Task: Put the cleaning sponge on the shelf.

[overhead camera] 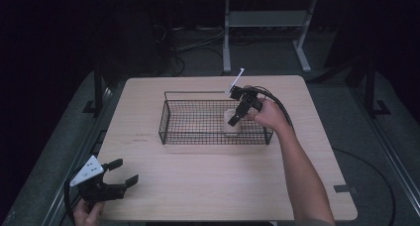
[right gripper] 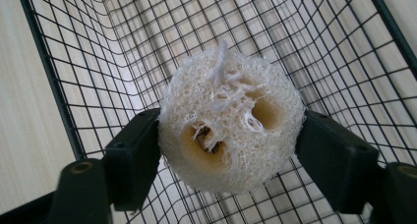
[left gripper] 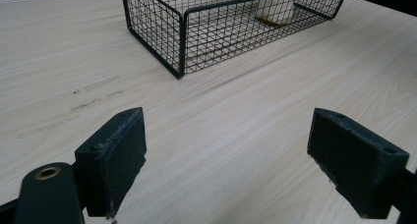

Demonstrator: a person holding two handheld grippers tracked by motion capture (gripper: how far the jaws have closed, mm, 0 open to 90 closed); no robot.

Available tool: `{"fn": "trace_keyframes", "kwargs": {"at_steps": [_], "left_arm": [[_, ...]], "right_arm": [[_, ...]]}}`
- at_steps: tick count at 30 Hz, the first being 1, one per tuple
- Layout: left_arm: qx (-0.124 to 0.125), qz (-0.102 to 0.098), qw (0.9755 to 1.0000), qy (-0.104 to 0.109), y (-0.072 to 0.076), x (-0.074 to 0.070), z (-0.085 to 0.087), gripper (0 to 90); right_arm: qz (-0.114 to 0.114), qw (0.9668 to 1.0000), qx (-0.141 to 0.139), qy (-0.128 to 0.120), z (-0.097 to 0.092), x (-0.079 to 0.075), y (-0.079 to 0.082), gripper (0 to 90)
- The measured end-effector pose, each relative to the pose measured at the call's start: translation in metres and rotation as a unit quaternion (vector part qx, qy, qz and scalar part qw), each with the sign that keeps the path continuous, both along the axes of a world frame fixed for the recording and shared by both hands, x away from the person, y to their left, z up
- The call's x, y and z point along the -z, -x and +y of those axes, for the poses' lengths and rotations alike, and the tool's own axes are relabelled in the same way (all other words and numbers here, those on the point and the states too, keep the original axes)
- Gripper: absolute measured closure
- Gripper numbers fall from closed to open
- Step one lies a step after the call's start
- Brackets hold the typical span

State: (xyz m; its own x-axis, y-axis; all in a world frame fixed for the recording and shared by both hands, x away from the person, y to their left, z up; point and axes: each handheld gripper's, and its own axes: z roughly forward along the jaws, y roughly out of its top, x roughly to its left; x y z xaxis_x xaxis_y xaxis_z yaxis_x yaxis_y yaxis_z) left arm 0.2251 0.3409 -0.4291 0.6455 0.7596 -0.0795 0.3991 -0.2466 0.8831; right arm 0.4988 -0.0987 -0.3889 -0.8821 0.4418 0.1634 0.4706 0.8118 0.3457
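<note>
R gripper (overhead camera: 236, 116) fingers clamping loofah (right gripper: 231, 121) inside wire basket (overhead camera: 171, 114); L gripper (overhead camera: 119, 172) idling wide open, empty. Risk: loofah fibres snagging mesh.

A lab: bare test table (overhead camera: 208, 186), floor cables (overhead camera: 193, 45), dark surroundings.

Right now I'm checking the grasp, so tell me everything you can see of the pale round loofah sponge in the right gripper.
The pale, cream-white loofah sponge is a stubby round piece of coarse, fibrous, net-like material, with brownish hollows in its end face and a loose whitish tuft at the top. The right gripper clamps it between its two black jaws, one pad against each side. It sits inside the black wire-mesh basket, at the right end; whether it rests on the basket floor cannot be told.
</note>
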Motion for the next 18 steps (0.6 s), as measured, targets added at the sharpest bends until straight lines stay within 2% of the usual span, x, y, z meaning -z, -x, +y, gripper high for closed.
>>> {"fn": "trace_keyframes", "kwargs": {"at_steps": [4,18], "left_arm": [[0.003,0.0,1.0,-0.003,0.0,0.0,-0.001,14.1],[0.003,0.0,1.0,-0.002,0.0,0.0,-0.001,14.1]], "right_arm": [[-0.004,1.0,0.005,-0.006,-0.002,-0.004,0.001,20.4],[-0.015,0.9999,0.001,-0.008,-0.007,-0.019,0.008,19.7]]}}
